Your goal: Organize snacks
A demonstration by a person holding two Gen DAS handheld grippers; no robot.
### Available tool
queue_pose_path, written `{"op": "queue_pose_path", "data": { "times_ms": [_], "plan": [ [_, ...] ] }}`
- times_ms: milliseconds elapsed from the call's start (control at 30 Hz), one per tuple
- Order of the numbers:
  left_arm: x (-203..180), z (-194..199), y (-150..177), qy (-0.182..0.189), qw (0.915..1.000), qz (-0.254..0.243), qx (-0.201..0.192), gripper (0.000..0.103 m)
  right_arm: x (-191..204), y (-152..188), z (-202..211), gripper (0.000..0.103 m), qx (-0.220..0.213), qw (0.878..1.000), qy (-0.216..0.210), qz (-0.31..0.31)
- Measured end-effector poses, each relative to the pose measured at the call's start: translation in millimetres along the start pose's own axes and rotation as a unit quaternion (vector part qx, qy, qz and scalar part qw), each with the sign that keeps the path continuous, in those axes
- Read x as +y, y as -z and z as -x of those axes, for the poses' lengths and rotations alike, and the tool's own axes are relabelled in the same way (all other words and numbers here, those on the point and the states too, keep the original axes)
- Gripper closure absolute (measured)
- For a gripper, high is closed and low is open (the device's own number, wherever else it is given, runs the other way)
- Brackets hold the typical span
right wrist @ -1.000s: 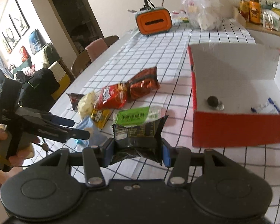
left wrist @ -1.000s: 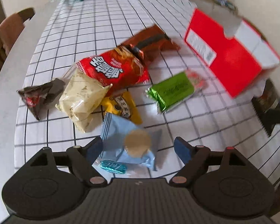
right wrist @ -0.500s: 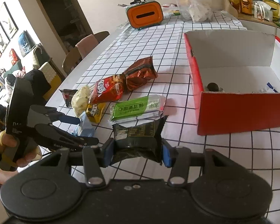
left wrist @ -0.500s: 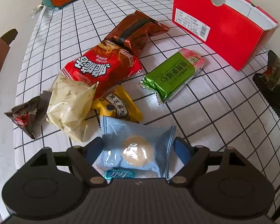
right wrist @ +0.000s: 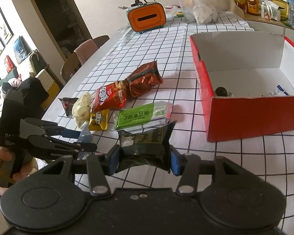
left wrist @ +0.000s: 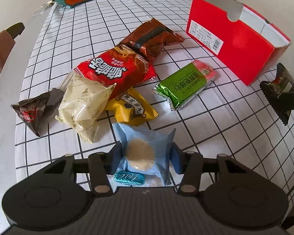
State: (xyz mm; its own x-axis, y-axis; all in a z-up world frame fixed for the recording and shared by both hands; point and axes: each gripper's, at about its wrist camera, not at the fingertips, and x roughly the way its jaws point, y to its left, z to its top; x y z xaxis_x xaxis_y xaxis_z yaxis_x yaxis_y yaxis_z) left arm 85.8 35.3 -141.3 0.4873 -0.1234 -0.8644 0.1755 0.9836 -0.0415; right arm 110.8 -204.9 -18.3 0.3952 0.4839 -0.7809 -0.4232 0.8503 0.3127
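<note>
Snacks lie heaped on our checked tablecloth point(left wrist: 72, 39) in the left wrist view. Our left gripper point(left wrist: 146, 155) has just been closing, and its pads now press the sides of a pale blue cake packet point(left wrist: 145, 150), a round biscuit showing through its window, near the table's front edge.

From the right wrist view, our right gripper point(right wrist: 144, 157) clamps a crumpled black packet point(right wrist: 145, 146), held beside the red box point(right wrist: 245, 115).

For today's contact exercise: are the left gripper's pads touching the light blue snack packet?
Touching. In the left wrist view both blue pads of the left gripper, whose jaws have just been closing, press the sides of the light blue packet, with no gap showing.
</note>
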Motion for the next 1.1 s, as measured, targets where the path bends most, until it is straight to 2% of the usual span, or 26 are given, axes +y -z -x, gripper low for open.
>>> {"op": "queue_pose_path", "data": {
  "times_ms": [133, 167, 233, 733, 1100],
  "plan": [
    [1, 8, 0, 0.003, 0.9999, 0.015, -0.006, 0.055, 1, -4, 6, 0.053, -0.008, 1.0, -0.001, 0.004],
    [2, 10, 0, 0.005, 0.9998, 0.019, -0.008, 0.06, 1, -6, 8, 0.053, -0.01, 1.0, -0.002, 0.005],
    [1, 15, 0, 0.007, 0.9996, 0.024, -0.013, 0.065, 0, -9, 11, 0.053, -0.015, 1.0, -0.004, 0.008],
    [-5, 26, -11, -0.013, 0.9967, 0.074, -0.031, 0.077, -18, -25, 24, 0.053, -0.035, 0.999, -0.019, 0.02],
    [-42, 55, -52, 0.0, 0.9934, 0.092, -0.068, 0.08, -55, -45, 43, 0.053, -0.06, 0.998, -0.031, 0.02]
  ]
}}
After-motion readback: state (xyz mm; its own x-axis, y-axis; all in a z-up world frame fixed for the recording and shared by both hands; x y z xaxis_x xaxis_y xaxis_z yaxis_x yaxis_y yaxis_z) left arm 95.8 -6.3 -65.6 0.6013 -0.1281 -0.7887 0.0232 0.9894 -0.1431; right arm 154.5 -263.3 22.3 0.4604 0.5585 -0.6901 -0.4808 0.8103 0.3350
